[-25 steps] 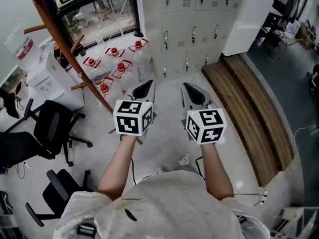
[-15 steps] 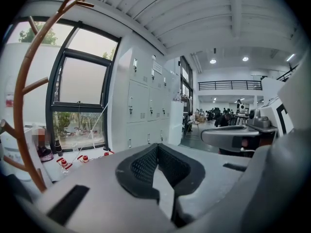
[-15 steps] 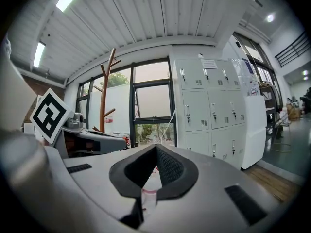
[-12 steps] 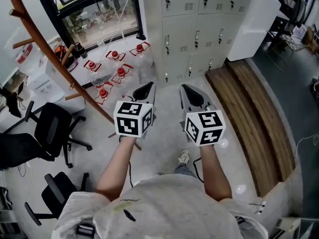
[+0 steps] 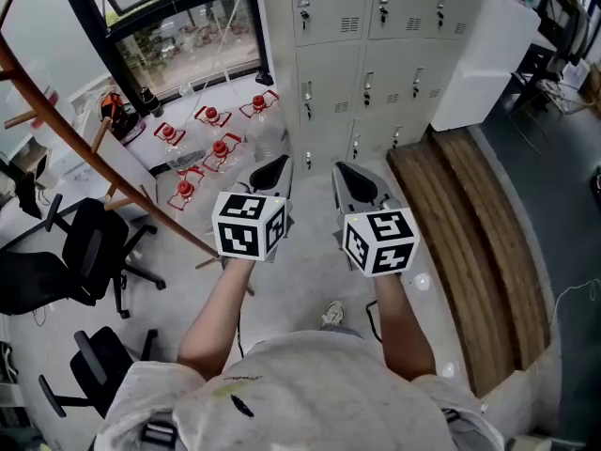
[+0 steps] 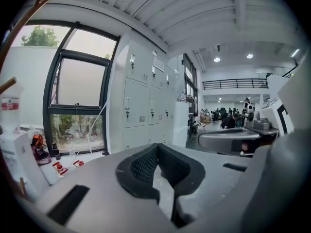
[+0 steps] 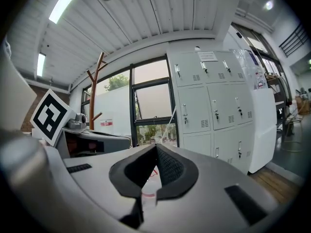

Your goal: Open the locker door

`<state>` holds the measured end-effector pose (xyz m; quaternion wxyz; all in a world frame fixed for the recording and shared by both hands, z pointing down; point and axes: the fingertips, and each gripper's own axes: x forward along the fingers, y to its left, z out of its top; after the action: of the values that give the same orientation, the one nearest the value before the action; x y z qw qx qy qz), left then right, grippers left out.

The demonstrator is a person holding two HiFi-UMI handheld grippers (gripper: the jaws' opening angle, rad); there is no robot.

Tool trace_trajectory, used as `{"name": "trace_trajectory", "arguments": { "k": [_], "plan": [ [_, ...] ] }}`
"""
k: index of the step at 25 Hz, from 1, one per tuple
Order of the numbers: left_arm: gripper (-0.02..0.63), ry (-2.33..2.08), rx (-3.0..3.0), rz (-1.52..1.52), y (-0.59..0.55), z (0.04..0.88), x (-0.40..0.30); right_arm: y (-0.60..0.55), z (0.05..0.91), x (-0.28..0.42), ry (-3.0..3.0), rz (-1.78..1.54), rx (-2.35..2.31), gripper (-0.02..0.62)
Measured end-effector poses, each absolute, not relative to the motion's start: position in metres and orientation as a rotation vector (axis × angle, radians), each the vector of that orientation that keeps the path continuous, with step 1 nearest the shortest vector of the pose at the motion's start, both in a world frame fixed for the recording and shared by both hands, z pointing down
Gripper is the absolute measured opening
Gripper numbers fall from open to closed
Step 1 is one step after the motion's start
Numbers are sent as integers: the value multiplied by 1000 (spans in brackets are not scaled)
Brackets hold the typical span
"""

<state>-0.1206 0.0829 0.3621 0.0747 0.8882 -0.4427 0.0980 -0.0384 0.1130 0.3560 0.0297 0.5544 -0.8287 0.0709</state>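
Note:
A bank of grey lockers (image 5: pixel 362 54) stands ahead against the wall, every door closed, each with a small handle and vent. Both grippers are held side by side at waist height, well short of the lockers and pointing toward them. My left gripper (image 5: pixel 273 168) is shut with nothing between its jaws. My right gripper (image 5: pixel 346 173) is likewise shut and empty. In the left gripper view the lockers (image 6: pixel 137 103) stand beyond the closed tips of the left gripper (image 6: pixel 157 146). The right gripper view shows the lockers (image 7: pixel 214 101) right of the closed right gripper (image 7: pixel 156 146).
Several red-capped water jugs (image 5: pixel 218 147) sit on the floor left of the lockers, under a window (image 5: pixel 178 36). A slanted wooden coat rack (image 5: pixel 89 148) and office chairs (image 5: pixel 84 252) are at the left. A white cabinet (image 5: pixel 484 54) and wooden platform (image 5: pixel 479 224) lie to the right.
The person has stepped forward, so the lockers sit lower and closer in the head view. Both grippers stay shut and side by side.

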Motion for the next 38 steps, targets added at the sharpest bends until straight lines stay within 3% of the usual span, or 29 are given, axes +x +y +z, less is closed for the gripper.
{"name": "trace_trajectory", "arguments": {
  "k": [16, 38],
  "plan": [
    [8, -1407, 2660, 351, 43, 354, -46, 63, 340, 29, -2681, 205, 1624, -2],
    [8, -1434, 2615, 295, -94, 370, -50, -71, 343, 20, -2684, 146, 1530, -2]
  ]
}}
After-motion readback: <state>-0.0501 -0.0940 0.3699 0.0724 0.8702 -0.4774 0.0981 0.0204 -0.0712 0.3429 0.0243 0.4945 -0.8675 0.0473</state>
